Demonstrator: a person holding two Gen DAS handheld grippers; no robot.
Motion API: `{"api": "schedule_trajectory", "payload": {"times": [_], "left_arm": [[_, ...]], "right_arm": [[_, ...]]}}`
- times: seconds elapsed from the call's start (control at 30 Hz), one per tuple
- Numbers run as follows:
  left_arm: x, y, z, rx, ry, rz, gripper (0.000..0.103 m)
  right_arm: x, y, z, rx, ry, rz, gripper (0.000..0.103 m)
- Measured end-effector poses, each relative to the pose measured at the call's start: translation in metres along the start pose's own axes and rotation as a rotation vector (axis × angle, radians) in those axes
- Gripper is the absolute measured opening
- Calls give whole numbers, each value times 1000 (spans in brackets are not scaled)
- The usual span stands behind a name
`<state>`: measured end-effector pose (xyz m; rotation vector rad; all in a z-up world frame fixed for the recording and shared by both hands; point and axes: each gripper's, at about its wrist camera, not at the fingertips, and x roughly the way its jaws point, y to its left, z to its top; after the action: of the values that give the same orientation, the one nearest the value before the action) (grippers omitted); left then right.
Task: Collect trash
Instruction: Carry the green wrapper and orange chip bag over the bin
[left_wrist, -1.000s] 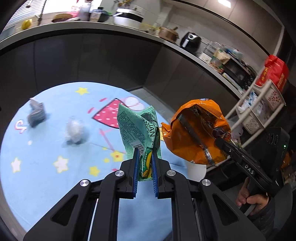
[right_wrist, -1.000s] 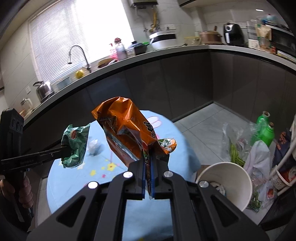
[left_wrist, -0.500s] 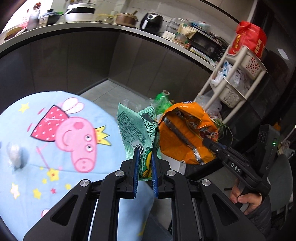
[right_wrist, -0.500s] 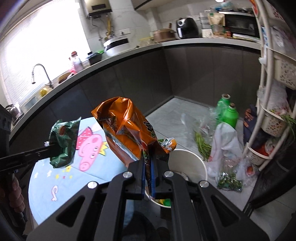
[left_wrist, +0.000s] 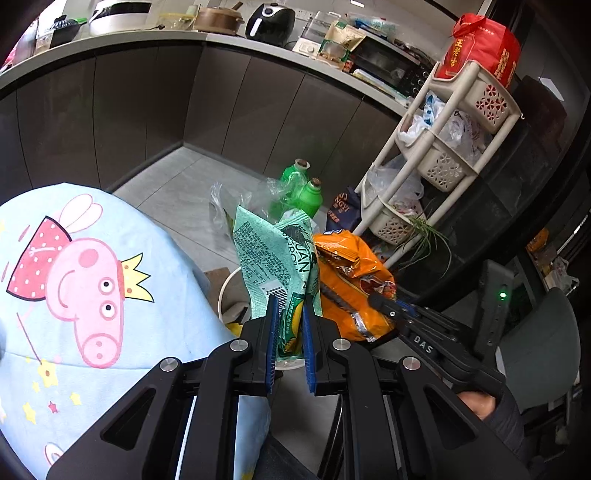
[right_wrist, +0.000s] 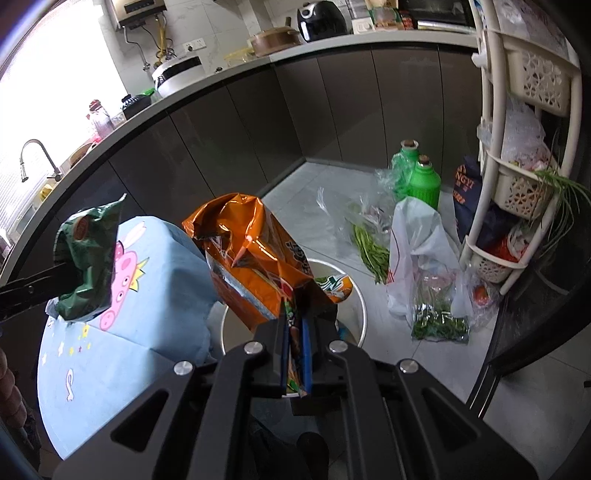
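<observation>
Left tongs (left_wrist: 289, 325) pinch lower end of green snack wrapper (left_wrist: 273, 258); wrapper stands upright above blue pads, beyond desk (left_wrist: 74, 332) edge, over near rim of white bin (right_wrist: 354, 295). Right tongs (right_wrist: 295, 347) pinch bottom corner of orange chip bag (right_wrist: 251, 254); bag crumpled, tilted left, hanging directly above bin opening. Bin sits on floor, touching edge of desk's blue cartoon cloth. Both wrappers side by side, just apart. Green bottles (right_wrist: 424, 181), white plastic bag (right_wrist: 417, 243), basket rack (left_wrist: 454, 140) beyond bin.
</observation>
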<state>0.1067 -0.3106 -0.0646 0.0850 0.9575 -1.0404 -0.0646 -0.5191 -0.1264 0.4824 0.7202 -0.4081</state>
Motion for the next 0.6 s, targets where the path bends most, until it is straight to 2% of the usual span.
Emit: {"api": "schedule_trajectory", "payload": {"times": [0.27,0.37,0.4,0.43,0.6], "left_arm": [[12,8,1,-21,26,27,11],[15,12,2,-28,36,36,11],[16,13,1,-30,40,37,11],[18,15,1,-31,44,37,11],[29,16,0,-24,78,34,11]], "right_arm": [[43,-7,-1,13,63,16,9],[62,-6,-2,1,88,5,23],[68,-7,-3,-1,94,-16,39],[71,-8,-4,2,93,-35,48],[71,-16,-9,12,80,-45,49]]}}
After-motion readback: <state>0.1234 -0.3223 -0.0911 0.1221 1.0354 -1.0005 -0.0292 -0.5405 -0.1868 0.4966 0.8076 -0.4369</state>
